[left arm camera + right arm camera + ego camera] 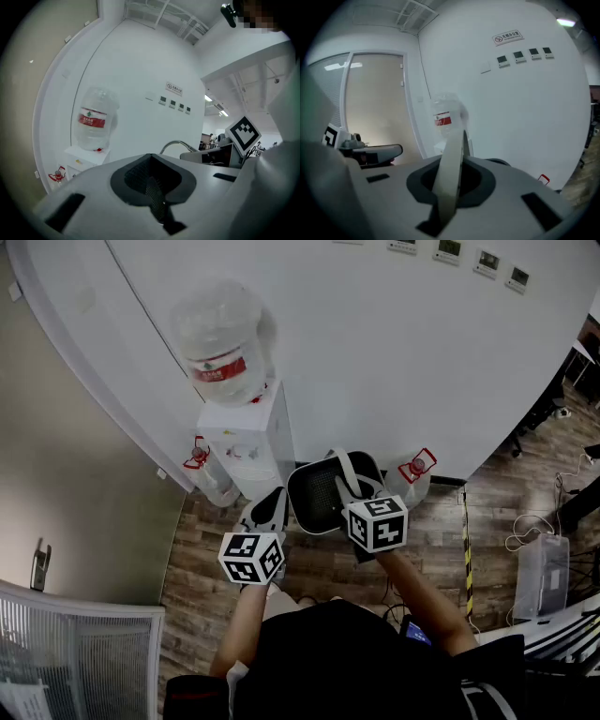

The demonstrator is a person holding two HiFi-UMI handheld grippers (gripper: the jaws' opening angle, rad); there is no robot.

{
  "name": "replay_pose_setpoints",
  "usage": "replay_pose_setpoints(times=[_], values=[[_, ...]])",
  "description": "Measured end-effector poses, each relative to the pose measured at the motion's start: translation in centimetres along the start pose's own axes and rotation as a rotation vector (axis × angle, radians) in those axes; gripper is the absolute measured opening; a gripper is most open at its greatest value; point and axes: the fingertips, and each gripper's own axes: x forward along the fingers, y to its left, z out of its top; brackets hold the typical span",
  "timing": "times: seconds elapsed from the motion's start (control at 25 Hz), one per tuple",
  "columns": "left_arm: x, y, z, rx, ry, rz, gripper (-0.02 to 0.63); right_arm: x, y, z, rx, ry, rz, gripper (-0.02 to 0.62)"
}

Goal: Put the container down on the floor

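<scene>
A dark mesh container [317, 495] with a pale grey handle [349, 468] hangs above the wooden floor [319, 566] in front of me. My right gripper [353, 491] is shut on that handle, which shows as a grey band [451, 173] pinched edge-on between its jaws. At the container's left rim, my left gripper [275, 502] has its jaws shut on black mesh [153, 188] that looks like the container's wall. From the left gripper view I also see the handle's arch [176, 143]; the container's body is hidden there.
A white water dispenser [251, 442] with a big bottle [221, 341] stands against the curved wall just beyond. Water bottles sit on the floor at its left [206, 474] and right [414, 474]. Striped tape [466, 554], cables and a box [541, 573] lie at the right.
</scene>
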Motion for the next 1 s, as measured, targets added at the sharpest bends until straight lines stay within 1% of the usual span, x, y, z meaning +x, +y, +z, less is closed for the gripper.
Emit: replay_pose_setpoints(times=[0.4, 0.68, 1.0], values=[[0.3, -0.1, 0.0, -0.003, 0.002, -0.001, 0.017, 0.0, 0.1, -0.2, 0.005, 0.004, 0.013, 0.034], [1.2, -1.2, -0.2, -0.007, 0.003, -0.014, 0.017, -0.4, -0.6, -0.2, 0.009, -0.001, 0.02, 0.034], [1.8, -2.3, -0.5, 0.001, 0.012, -0.017, 0.017, -0.8, -1.7, -1.1, 0.018, 0.016, 0.019, 0.034]])
